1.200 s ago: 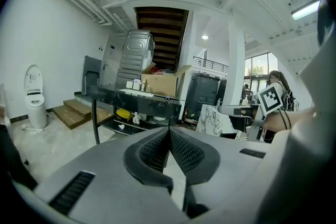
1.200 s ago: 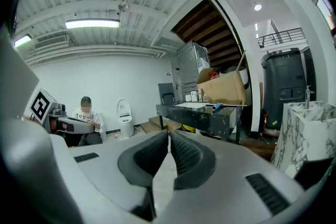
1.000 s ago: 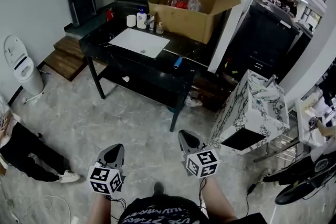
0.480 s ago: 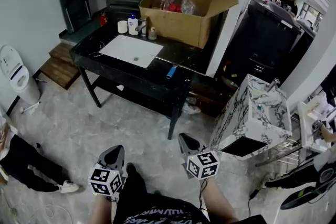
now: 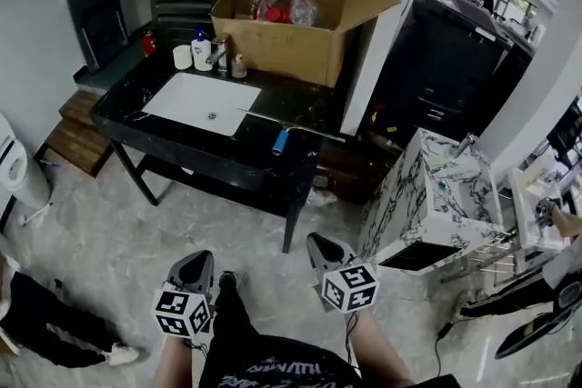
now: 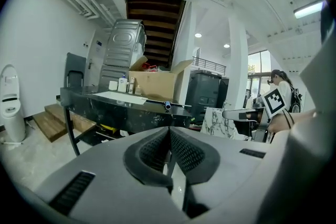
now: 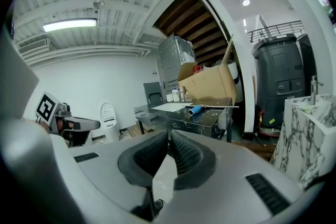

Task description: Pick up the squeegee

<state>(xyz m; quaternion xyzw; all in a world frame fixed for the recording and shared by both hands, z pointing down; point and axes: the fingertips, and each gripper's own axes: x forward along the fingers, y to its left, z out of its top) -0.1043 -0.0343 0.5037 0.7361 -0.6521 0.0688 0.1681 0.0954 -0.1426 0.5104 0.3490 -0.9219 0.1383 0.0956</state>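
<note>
Squeegee [image 5: 280, 141] lies on the near right part of the black table [image 5: 123, 109], its blue handle pointing toward the table's near edge. What looks like its thin blade bar runs crosswise just beyond the handle, though it is too slim to be sure of. A white sink basin [image 5: 202, 103] is set into the tabletop to the left of the squeegee. At the far side an open cardboard box [image 5: 282, 36] stands on the table, with a few small bottles [image 5: 202, 50] clustered to the box's left. A marble-patterned cabinet [image 5: 427, 195] stands on the floor to the right of the table.

Both grippers hang low in the near foreground over the grey floor [image 5: 109, 232], well apart from the table and the squeegee. The left gripper [image 5: 195, 261] has its jaws clenched together with nothing between the pads. The right gripper [image 5: 318, 243] is likewise clenched and empty. Both point toward the table, and each gripper view shows the blue handle far ahead, above the closed jaw tips.
</note>
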